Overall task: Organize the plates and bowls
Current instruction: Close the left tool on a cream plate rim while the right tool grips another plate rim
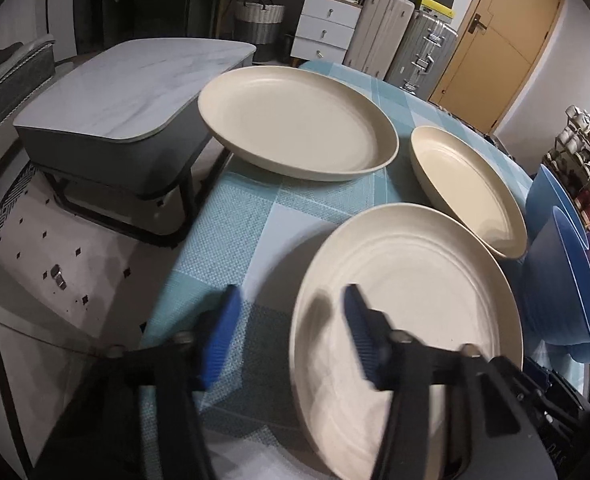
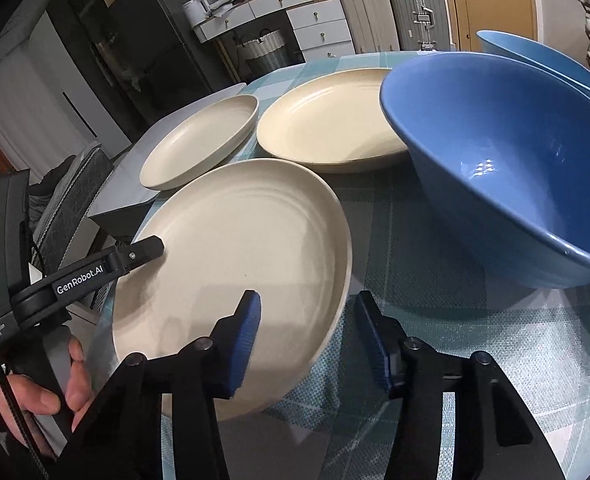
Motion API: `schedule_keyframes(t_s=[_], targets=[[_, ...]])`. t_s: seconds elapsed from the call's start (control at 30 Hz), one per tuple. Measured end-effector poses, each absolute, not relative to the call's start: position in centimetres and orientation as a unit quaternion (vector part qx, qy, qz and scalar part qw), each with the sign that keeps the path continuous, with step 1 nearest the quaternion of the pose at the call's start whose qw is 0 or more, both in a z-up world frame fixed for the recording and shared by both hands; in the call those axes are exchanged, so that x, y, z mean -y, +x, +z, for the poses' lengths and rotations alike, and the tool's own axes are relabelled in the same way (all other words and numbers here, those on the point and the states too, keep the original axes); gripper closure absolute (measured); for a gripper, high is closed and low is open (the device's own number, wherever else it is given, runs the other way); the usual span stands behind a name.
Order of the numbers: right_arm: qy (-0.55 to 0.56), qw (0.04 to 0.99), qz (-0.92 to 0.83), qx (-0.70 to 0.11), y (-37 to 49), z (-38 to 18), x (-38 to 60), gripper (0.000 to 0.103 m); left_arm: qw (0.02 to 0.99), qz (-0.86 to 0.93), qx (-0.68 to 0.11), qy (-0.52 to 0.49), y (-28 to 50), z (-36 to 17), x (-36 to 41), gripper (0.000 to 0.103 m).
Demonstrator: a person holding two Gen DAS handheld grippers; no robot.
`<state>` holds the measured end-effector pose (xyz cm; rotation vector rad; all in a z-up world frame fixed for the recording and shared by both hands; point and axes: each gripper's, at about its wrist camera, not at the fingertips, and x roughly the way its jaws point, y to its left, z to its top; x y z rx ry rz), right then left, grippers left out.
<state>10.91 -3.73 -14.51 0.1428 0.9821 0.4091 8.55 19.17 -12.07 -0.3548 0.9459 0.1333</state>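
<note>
Hand gripping my left tool showed only from the right; both tools straddled the near plate's rim, unclamped.

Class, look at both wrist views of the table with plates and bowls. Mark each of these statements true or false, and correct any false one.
1. Three cream plates sit on the table. True: nearest plate, two behind.
2. The bowls are red. False: the blue bowl and the one behind it are blue.
3. Each gripper straddles the nearest plate's rim. True: left gripper, right gripper.
4. The plates are stacked. False: they lie separately on the checked tablecloth.
</note>
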Motion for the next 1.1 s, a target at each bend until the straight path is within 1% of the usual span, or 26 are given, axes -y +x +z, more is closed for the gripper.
schedule_keyframes(t_s=[0.03, 0.07, 0.13, 0.17, 0.3, 0.43, 0.47, 0.57, 0.73, 0.83, 1.1], targets=[[0.066, 0.864, 0.199, -0.458, 10.7, -14.3, 3.6, 0.055, 0.871, 0.060, -0.456, -0.170, 8.6, -12.2, -19.2, 0.062], [0.061, 0.866, 0.200, -0.454, 10.7, -14.1, 3.5, 0.057, 0.872, 0.060, -0.456, -0.166, 8.6, -12.1, -19.1, 0.066], [0.056, 0.868, 0.199, -0.451, 10.8, -14.2, 3.4, 0.058, 0.871, 0.059, -0.461, -0.156, 8.7, -12.2, -19.0, 0.071], [0.059, 0.867, 0.200, -0.453, 10.9, -14.3, 3.5, 0.061, 0.870, 0.058, -0.464, -0.153, 8.7, -12.2, -18.9, 0.074], [0.076, 0.858, 0.200, -0.466, 11.4, -15.0, 4.0, 0.069, 0.867, 0.054, -0.473, -0.146, 8.6, -12.1, -18.8, 0.080], [0.075, 0.858, 0.203, -0.466, 11.5, -15.1, 4.1, 0.073, 0.866, 0.044, -0.476, -0.151, 8.5, -12.1, -18.8, 0.086], [0.077, 0.858, 0.203, -0.465, 11.5, -15.1, 4.2, 0.075, 0.865, 0.043, -0.477, -0.150, 8.5, -12.1, -18.7, 0.087], [0.084, 0.855, 0.209, -0.467, 11.6, -15.2, 4.6, 0.082, 0.865, 0.043, -0.479, -0.144, 8.4, -12.1, -18.6, 0.089], [0.089, 0.854, 0.209, -0.469, 11.4, -15.2, 4.9, 0.084, 0.863, 0.046, -0.484, -0.136, 8.2, -12.0, -18.3, 0.089], [0.088, 0.851, 0.210, -0.472, 11.4, -15.2, 5.0, 0.087, 0.863, 0.049, -0.484, -0.137, 7.8, -11.9, -18.3, 0.089], [0.080, 0.847, 0.208, -0.482, 11.0, -15.0, 5.2, 0.088, 0.862, 0.051, -0.486, -0.132, 6.3, -11.8, -17.6, 0.089]])
